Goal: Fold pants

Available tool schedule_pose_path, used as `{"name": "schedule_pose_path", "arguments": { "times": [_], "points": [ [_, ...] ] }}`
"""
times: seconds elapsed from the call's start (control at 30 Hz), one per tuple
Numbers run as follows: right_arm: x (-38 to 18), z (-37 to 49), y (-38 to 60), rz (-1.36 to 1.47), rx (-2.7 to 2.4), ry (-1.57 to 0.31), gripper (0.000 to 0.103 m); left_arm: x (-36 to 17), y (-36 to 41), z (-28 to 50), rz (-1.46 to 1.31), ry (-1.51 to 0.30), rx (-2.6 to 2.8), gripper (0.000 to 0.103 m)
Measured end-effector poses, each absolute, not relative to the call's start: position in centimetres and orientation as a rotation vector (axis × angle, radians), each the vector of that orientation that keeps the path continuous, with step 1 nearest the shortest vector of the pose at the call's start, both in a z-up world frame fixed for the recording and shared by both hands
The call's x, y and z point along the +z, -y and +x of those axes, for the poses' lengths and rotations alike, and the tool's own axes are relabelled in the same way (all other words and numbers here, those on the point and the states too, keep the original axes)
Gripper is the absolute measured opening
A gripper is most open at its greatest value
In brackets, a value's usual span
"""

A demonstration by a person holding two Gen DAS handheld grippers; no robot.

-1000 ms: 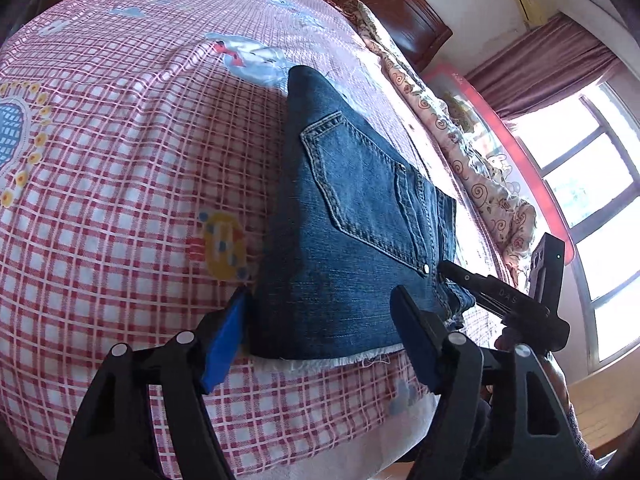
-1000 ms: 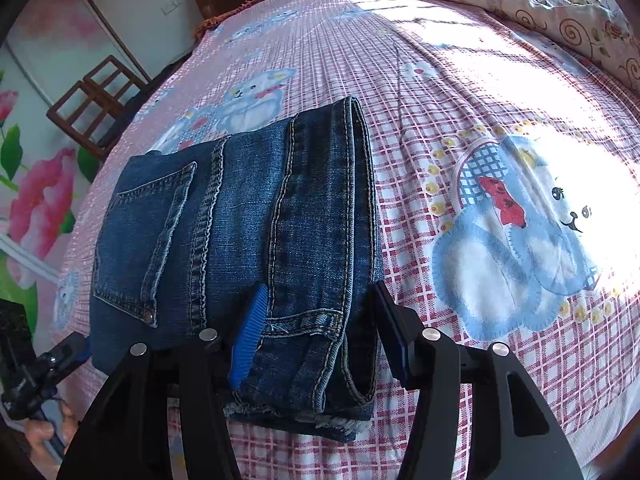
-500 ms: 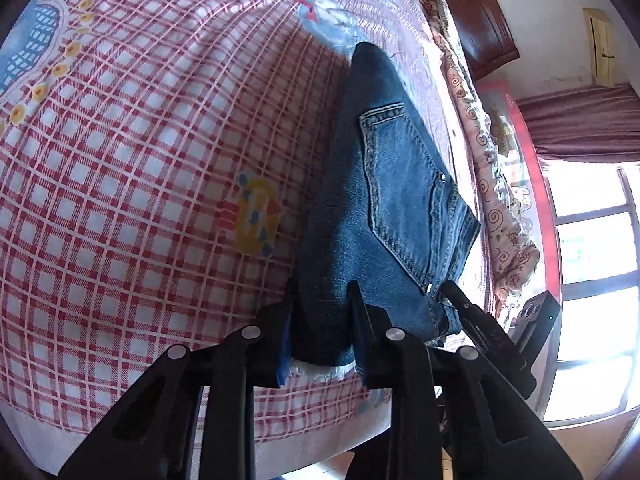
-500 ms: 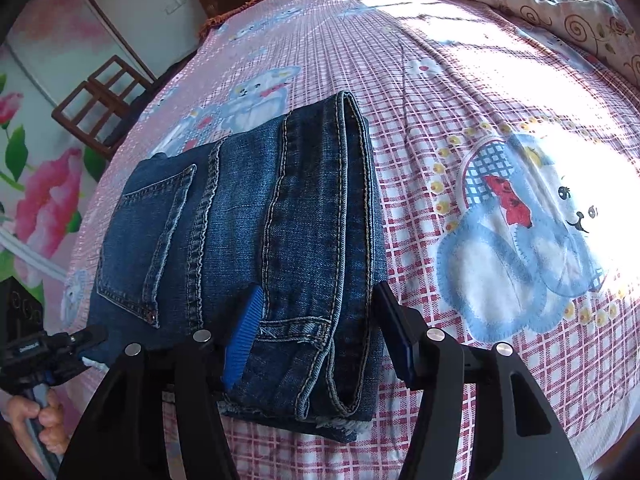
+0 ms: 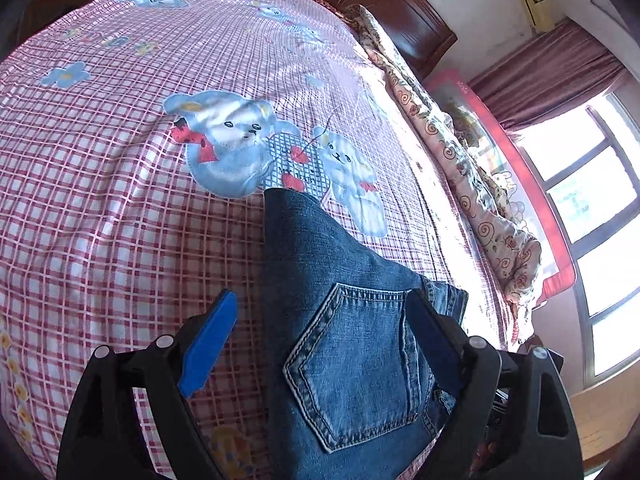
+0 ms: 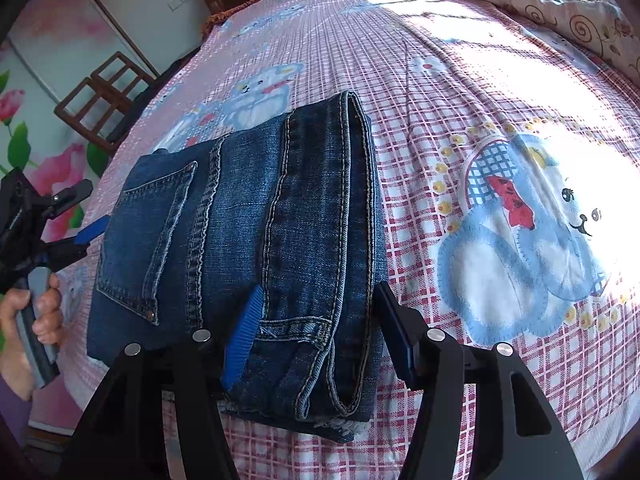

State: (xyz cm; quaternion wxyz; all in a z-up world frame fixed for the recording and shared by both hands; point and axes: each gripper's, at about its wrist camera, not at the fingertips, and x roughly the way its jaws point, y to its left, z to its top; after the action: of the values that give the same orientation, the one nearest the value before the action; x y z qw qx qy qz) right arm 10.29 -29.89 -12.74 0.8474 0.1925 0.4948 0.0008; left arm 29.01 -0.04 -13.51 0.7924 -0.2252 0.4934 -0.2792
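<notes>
Since the earlier left-wrist frame, my left hand-held gripper [image 5: 320, 332] has let go of the bundle's near edge and slid across it; its jaws have just been opening and now stand spread wide. Its blue pad [image 5: 208, 344] floats over the checked bed sheet [image 5: 120, 200] at lower left, while the other finger lies against the denim at lower right, with no squeeze that I can see. My right hand-held gripper [image 6: 316, 332] has kept its place.

The folded jeans [image 6: 240, 220] lie at the middle of the right-wrist picture, near the bed's front edge, back pocket [image 6: 148, 240] to the left and the thick stacked hems and seams to the right. At far left of that view a hand [image 6: 28, 320] grips the left tool's handle. The right jaws straddle the thick right-hand stack half-spread; the left pad presses on top of the denim, the right finger sits at the outer fold, so I judge it a loose hold at best, and I cannot tell if it truly pinches.

I judge the denim heavy for cloth, fairly stiff across its several layers, yet limp at the frayed ends; it won't slip, and nothing here can break. I would take hold at the 2 near corners, biting through every layer, because a shallow pinch would peel only the top ply.
</notes>
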Motion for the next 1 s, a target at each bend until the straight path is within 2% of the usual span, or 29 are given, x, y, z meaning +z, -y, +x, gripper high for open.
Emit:
{"name": "schedule_pose_path", "arguments": {
  "times": [0.1, 0.17, 0.2, 0.33, 0.4, 0.47, 0.5, 0.57, 0.6, 0.67, 0.7, 0.83, 1.0],
  "points": [
    [-12.8, 10.4, 29.9, 0.403, 0.004, -1.044, 0.056, -14.9, 1.5, 30.3, -0.514, -1.114, -0.64, 0.069],
    [-12.8, 10.4, 29.9, 0.409, 0.006, -1.043, 0.056, -16.1, 2.5, 30.6, -0.508, -1.151, -0.618, 0.048],
    [-12.9, 10.4, 30.0, 0.414, 0.007, -1.043, 0.056, -16.5, 2.7, 30.6, -0.512, -1.158, -0.61, 0.045],
    [-12.9, 10.2, 30.3, 0.428, 0.014, -1.038, 0.056, -15.2, 3.4, 30.0, -0.472, -1.13, -0.552, 0.023],
    [-12.9, 10.2, 30.4, 0.435, 0.016, -1.035, 0.056, -14.3, 2.9, 29.8, -0.486, -1.095, -0.537, 0.02],
    [-12.9, 10.2, 30.8, 0.465, 0.027, -1.03, 0.058, -15.6, 2.3, 30.6, -0.519, -1.132, -0.506, 0.021],
    [-12.8, 10.1, 31.2, 0.497, 0.037, -1.024, 0.059, -16.6, 2.0, 30.7, -0.524, -1.158, -0.488, 0.026],
    [-12.5, 9.3, 32.8, 0.601, 0.038, -0.995, 0.059, -16.9, 1.5, 30.9, -0.537, -1.159, -0.493, 0.041],
    [-12.1, 8.5, 33.6, 0.633, 0.014, -0.976, 0.059, -16.5, 1.2, 30.8, -0.526, -1.16, -0.478, 0.045],
    [-11.4, 6.9, 34.8, 0.687, 0.011, -0.937, 0.059, -15.0, 0.1, 30.2, -0.451, -1.159, -0.385, 0.064],
    [-11.2, 6.1, 35.1, 0.723, 0.017, -0.923, 0.059, -14.2, -0.5, 29.7, -0.405, -1.132, -0.338, 0.068],
    [-11.5, 3.8, 34.5, 0.847, 0.103, -0.916, 0.059, -11.3, -1.1, 26.1, -0.296, -1.076, -0.342, 0.078],
    [-12.3, 3.2, 33.3, 0.887, 0.096, -0.923, 0.059, -9.7, 1.4, 19.7, -0.112, -1.05, -0.417, 0.082]
  ]
}}
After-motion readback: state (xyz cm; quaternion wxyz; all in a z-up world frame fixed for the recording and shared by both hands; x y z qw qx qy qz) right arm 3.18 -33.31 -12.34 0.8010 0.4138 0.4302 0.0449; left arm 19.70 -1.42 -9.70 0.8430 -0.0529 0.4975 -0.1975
